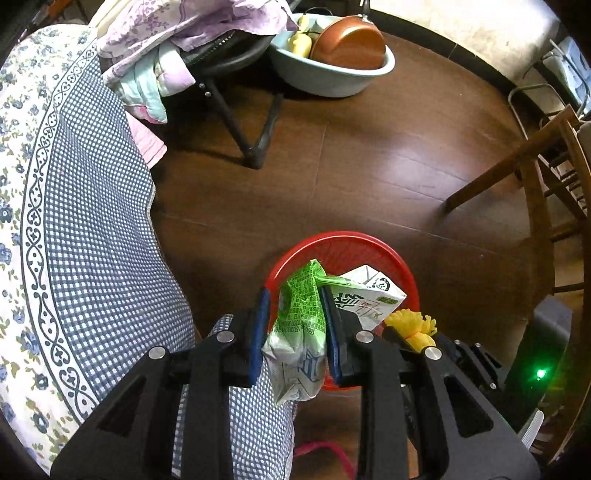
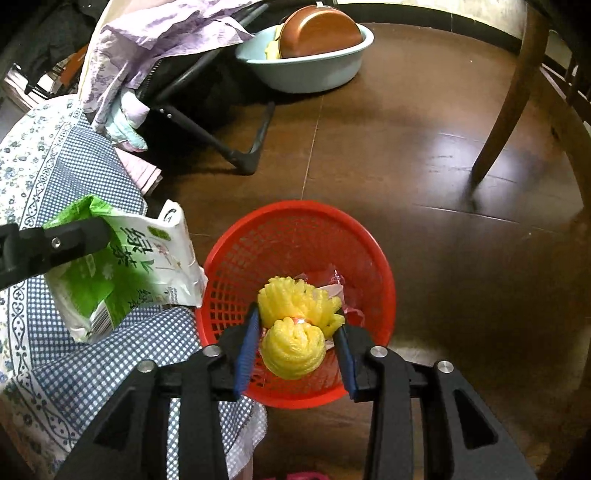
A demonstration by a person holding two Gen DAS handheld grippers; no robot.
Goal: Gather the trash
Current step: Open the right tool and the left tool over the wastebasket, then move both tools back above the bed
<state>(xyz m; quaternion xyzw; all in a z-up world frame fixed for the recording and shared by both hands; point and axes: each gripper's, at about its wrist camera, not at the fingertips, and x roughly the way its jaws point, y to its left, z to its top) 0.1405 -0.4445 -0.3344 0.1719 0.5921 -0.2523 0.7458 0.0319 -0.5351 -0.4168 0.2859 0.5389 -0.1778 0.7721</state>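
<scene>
Right wrist view first, since that's where the drop is lined up. My right gripper (image 2: 297, 341) is pinching a yellow foam net (image 2: 293, 326), the squishy sleeve kind that comes around fruit, and I've got it hanging right over the mouth of the red basket (image 2: 229, 258) so it falls straight in when I let go. It's light and springy, so my guess is it could bounce or cling to a pad if I release too high. A few pinkish wrappers (image 2: 338, 286) are already lying at the bottom.

Off to the left in the same view, my left gripper (image 2: 85, 240) is clamped on a crumpled green and white carton (image 2: 122, 266). It sits beside the basket rim over the checked blanket (image 2: 110, 369), not over the opening, which I figure keeps both hands from crowding the hole at once.

Left wrist view shows the blue pads (image 1: 260, 325) squeezing the carton's folded end, with the body sagging below. It's soft card, so I'd say the grip is holding by crushing it a bit.

Further out on the brown floor (image 2: 424, 166) there's a folding chair (image 2: 207, 122) piled with clothes (image 2: 147, 40), then a pale blue basin (image 2: 306, 74) with a copper pan (image 2: 319, 31) in it. None of that looks like trash to me.
</scene>
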